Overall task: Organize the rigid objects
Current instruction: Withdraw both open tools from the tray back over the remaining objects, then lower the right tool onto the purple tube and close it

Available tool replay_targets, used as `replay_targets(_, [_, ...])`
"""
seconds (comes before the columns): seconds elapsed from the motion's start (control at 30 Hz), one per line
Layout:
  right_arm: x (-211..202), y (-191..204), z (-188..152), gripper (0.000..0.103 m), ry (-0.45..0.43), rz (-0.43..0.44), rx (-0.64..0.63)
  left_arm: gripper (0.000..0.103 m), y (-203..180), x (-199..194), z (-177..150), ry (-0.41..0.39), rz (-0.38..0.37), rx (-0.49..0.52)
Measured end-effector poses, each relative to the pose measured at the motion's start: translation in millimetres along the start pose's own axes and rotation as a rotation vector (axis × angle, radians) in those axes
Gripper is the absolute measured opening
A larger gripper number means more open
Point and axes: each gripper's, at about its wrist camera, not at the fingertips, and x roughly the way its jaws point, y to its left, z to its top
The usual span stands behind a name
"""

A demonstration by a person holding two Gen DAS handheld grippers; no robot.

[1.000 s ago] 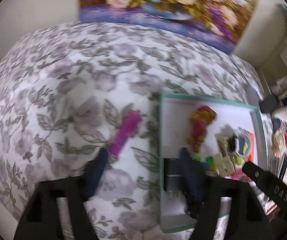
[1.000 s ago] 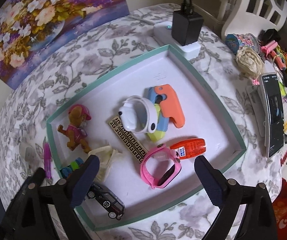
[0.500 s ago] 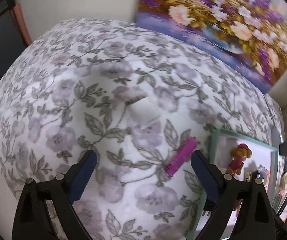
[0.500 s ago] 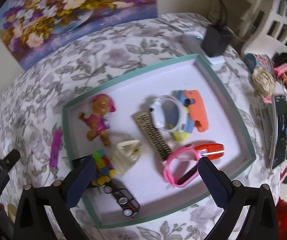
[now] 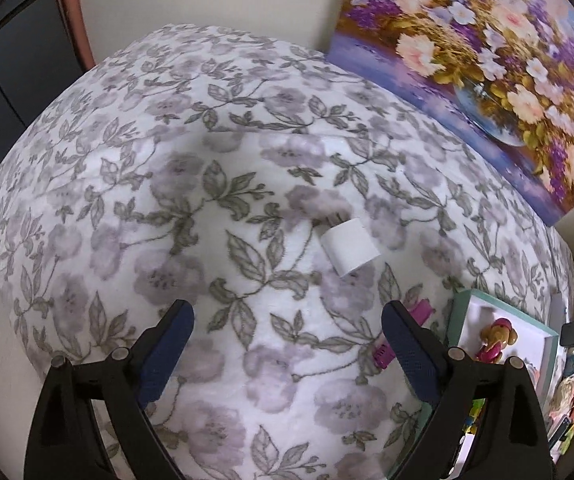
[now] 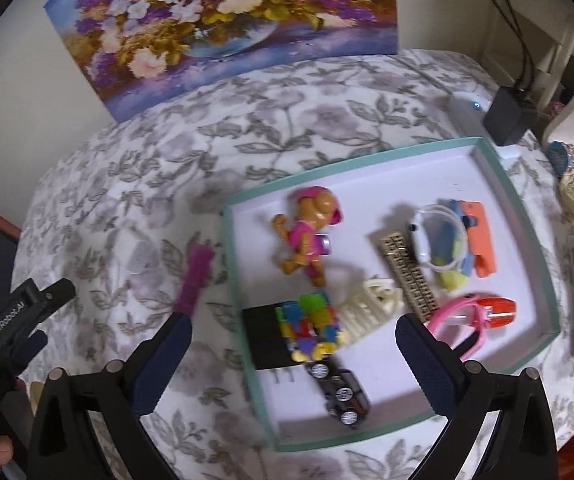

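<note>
While "GenRobot.AI" reads on the left gripper (image 6: 27,320) body, no other writing is legible. White charger cube (image 5: 350,246), prongs at its far end, lies on the floral cloth (image 5: 135,184) beyond the left gripper's wide, empty jaws; magenta stick (image 6: 196,276) lies just left of the tray. Teal-rimmed tray (image 6: 231,272) holds pup figure (image 6: 307,232), black adapter (image 6: 267,336), colourful block toy (image 6: 311,322), toy car (image 6: 343,396), pink watch (image 6: 459,316). Right gripper (image 6: 293,336) hovers wide, empty, over the tray's near left.
</note>
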Motion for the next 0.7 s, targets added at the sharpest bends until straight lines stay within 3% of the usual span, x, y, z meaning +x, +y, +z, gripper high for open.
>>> replay_targets(0.7, [19.9, 39.3, -3.5, 0.103, 0.015, 0.077, -0.058, 0.095, 19.7, 18.9, 3.8, 0.097, -0.062, -0.051])
